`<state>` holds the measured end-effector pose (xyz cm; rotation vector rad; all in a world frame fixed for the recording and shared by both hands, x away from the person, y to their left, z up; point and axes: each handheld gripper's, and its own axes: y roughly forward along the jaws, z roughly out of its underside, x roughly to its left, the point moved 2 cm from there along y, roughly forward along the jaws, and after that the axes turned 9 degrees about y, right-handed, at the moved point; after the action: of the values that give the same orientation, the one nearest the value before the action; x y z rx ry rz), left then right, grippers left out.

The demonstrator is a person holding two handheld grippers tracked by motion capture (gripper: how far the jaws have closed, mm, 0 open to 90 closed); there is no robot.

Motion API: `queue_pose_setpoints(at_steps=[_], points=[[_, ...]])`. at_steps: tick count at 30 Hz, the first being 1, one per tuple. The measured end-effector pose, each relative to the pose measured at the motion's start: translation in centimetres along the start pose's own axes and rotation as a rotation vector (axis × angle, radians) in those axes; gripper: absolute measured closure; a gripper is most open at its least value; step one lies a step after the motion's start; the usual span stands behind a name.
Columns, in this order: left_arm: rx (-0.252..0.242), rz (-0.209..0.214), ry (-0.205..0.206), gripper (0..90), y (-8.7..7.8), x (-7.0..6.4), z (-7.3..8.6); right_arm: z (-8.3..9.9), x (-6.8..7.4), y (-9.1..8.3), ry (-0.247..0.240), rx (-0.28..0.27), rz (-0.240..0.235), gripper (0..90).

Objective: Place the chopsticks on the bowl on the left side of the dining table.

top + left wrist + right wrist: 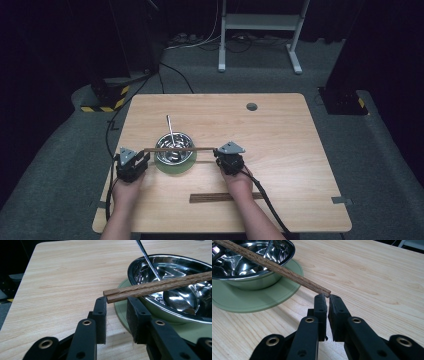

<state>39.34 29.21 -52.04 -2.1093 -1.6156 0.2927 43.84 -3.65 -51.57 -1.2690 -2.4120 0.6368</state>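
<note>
Wooden chopsticks [179,149]: laid across steel bowl [174,148]. Near end pinched by right gripper [326,296], jaws clamped; far end between spread jaws of left gripper [117,303]. Contact there unclear.

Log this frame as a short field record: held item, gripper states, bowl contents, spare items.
held item: brown wooden chopstick pair, lying across the shiny steel bowl
left hand-held gripper: open, chopstick end between jaws
right hand-held gripper: shut on other end
bowl base: round green plate
in bowl: thin metal utensil
spare: second chopstick pair near table edge
</note>
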Motion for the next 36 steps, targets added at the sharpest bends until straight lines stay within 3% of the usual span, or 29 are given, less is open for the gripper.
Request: queue_pose_setpoints(at_steps=[14,16,17,23,29,36], points=[[0.003,0.001,-0.002,69.8,0.1,0.2,0.0,0.0,0.0,0.2,0.012,0.003,0.001,80.1],[-0.001,0.003,-0.008,66.3,0.0,0.3,0.0,0.0,-0.1,0.2,0.010,0.005,0.000,77.5],[-0.004,0.002,-0.030,64.2,0.0,0.2,0.0,0.0,-0.1,0.2,0.014,0.004,-0.001,76.6],[0.006,0.003,-0.039,55.6,-0.2,0.5,0.0,0.3,-0.1,-0.3,0.022,0.002,0.001,72.1],[0.005,0.000,-0.031,47.3,-0.6,0.4,0.0,0.7,-0.5,-1.8,0.021,0.003,0.002,63.5],[0.008,-0.009,-0.013,40.9,-1.9,-0.6,-0.2,1.8,-2.3,-4.6,0.027,-0.011,0.022,49.6]])
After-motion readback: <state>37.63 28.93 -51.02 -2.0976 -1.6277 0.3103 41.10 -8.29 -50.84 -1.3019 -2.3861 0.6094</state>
